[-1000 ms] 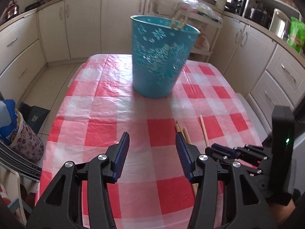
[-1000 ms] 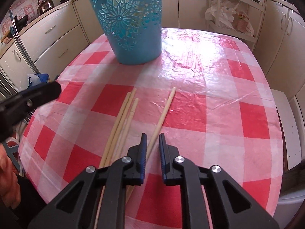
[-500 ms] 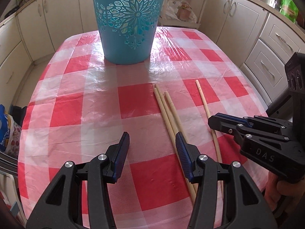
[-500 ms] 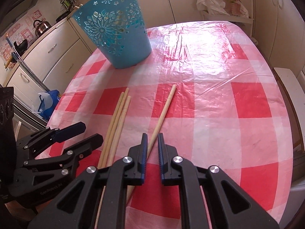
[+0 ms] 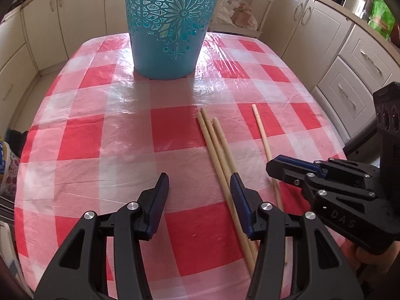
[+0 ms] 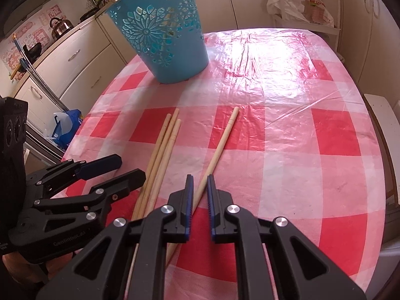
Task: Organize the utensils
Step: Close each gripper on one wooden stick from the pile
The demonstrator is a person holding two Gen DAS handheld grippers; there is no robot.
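Right tool [image 6: 199,183] is pinched nearly closed around the lone chopstick [image 6: 220,147] on the checkered surface [image 6: 287,130], while the left tool [image 5: 198,182] hangs half-open and empty, three more chopsticks [image 5: 217,147] just under its right finger, teal basket [image 5: 172,25] straight ahead.

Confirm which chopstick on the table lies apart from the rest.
The lone chopstick, nearest the right gripper, whose narrow jaws straddle it. The other three chopsticks lie bundled side by side, toward the left gripper.

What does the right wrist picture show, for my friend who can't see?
The right gripper is closed around a single chopstick on a red checked table. Three more chopsticks lie beside it, and a blue basket stands behind.
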